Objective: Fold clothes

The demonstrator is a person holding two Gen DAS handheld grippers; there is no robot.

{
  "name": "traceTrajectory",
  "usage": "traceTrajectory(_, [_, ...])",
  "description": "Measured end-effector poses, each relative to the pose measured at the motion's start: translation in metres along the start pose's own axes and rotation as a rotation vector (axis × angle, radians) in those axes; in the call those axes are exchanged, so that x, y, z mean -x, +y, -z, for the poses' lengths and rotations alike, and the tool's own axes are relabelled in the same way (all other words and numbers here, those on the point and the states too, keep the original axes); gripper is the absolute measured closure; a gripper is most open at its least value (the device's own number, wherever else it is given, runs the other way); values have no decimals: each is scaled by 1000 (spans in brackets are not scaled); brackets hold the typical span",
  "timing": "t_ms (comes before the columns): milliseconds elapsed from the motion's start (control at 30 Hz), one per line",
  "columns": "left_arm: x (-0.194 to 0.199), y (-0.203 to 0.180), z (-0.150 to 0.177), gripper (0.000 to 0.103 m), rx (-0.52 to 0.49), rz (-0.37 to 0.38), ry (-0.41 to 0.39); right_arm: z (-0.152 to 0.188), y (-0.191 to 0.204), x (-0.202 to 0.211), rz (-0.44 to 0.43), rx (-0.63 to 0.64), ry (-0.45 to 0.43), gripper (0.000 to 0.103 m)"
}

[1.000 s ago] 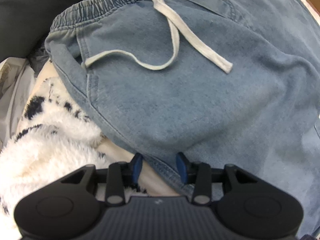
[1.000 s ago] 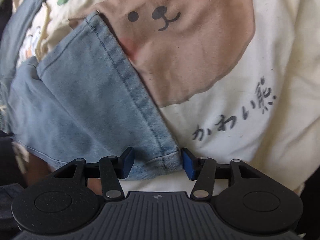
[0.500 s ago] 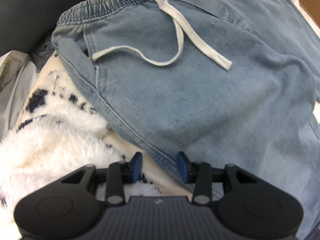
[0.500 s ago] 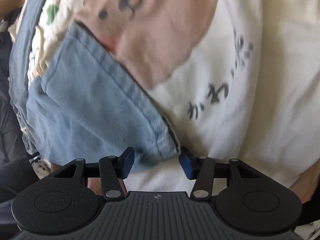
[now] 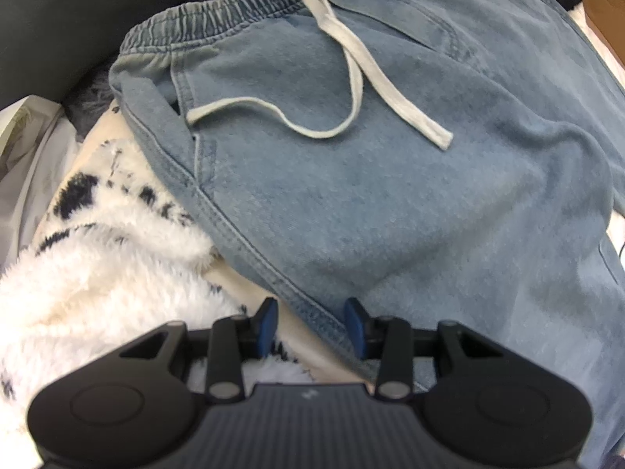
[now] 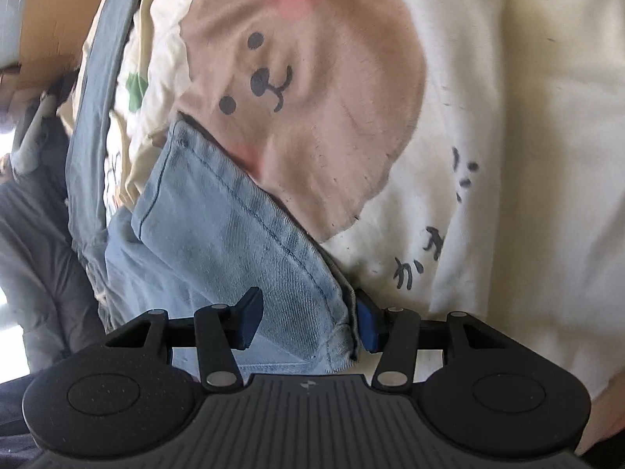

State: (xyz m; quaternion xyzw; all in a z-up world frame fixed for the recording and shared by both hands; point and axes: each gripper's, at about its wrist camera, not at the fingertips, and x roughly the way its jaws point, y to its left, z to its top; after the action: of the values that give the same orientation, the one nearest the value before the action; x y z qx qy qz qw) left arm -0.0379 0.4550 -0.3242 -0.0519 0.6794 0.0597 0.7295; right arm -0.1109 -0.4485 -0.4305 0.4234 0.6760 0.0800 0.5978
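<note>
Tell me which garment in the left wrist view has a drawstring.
The light blue denim shorts: a white drawstring hangs from their elastic waistband. The fluffy white black-spotted garment beside them has none.

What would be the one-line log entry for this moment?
phase: grasp approach | left gripper: open around denim shorts side seam | right gripper: open around leg hem | under: bear-print fabric

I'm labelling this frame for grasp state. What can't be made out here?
- Left view: whether the left gripper pinches the shorts seam; its body hides the contact.
- Right view: whether the right gripper clamps the hem; fabric covers one pad.
- Both views: the shorts' full outline, cut off by the frame edges.
</note>
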Motion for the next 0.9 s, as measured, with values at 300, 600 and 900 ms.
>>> traceTrajectory(300, [7,6,6,66,37,9,-1,16,35,-5,110,89,-13,98])
traceTrajectory(600, [1,8,11,79,98,27,-22,52,75,53,240,65,-105,100])
traceTrajectory(900, [35,12,21,90,85,8,-33,91,46,65,344,7,-80,100])
